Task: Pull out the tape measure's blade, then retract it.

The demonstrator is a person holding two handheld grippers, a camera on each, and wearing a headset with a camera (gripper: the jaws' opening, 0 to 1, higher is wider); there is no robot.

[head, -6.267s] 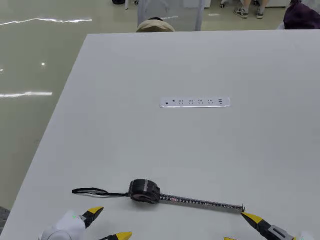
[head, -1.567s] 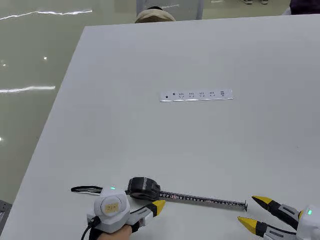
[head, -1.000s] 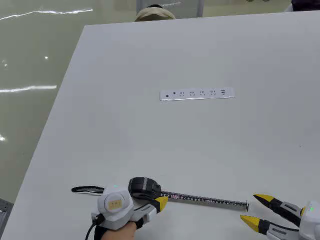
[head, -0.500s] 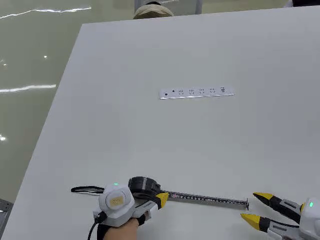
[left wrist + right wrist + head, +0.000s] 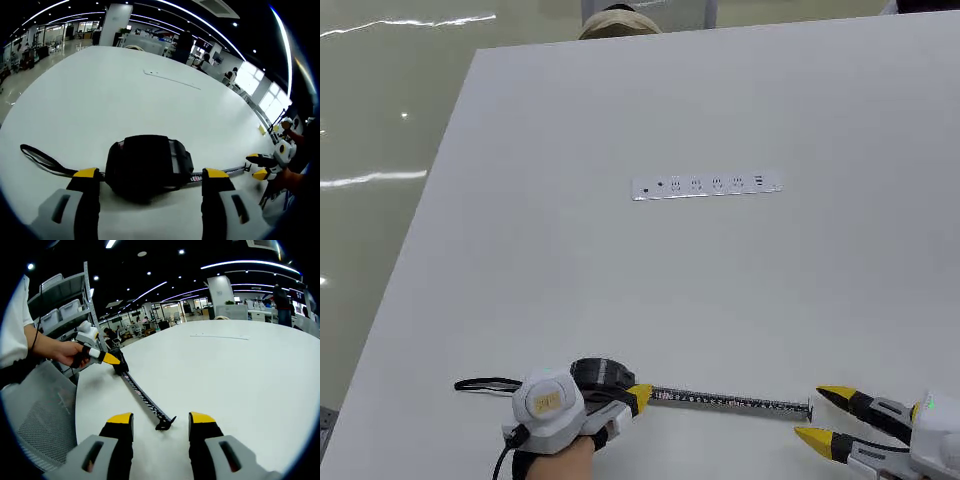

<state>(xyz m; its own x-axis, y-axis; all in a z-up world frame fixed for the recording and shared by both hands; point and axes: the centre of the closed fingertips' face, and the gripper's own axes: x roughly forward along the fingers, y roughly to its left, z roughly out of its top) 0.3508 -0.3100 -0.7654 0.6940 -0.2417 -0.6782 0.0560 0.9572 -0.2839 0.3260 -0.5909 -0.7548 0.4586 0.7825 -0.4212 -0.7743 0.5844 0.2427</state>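
Note:
The black tape measure case [image 5: 601,374] lies near the table's front edge, its wrist strap [image 5: 480,384] trailing left. The blade [image 5: 730,402] stretches right and ends in a hook [image 5: 807,407]. In the left gripper view the case [image 5: 148,166] sits between the jaws of my left gripper [image 5: 151,173], which is open, with a small gap on each side. My right gripper [image 5: 161,418] is open too, and the hook [image 5: 165,423] lies on the table between its yellow tips. In the head view the left gripper [image 5: 600,393] is at the case and the right gripper [image 5: 825,415] is just right of the hook.
A white power strip [image 5: 706,186] lies flat on the white table [image 5: 620,270] further away, at mid-table. The table's left edge drops to a glossy floor. Shelving and a mesh chair back [image 5: 40,415] stand behind the left hand in the right gripper view.
Over six seconds my left gripper has come up from the front edge to straddle the case. The right gripper stays by the hook. The blade stays out at about the same length.

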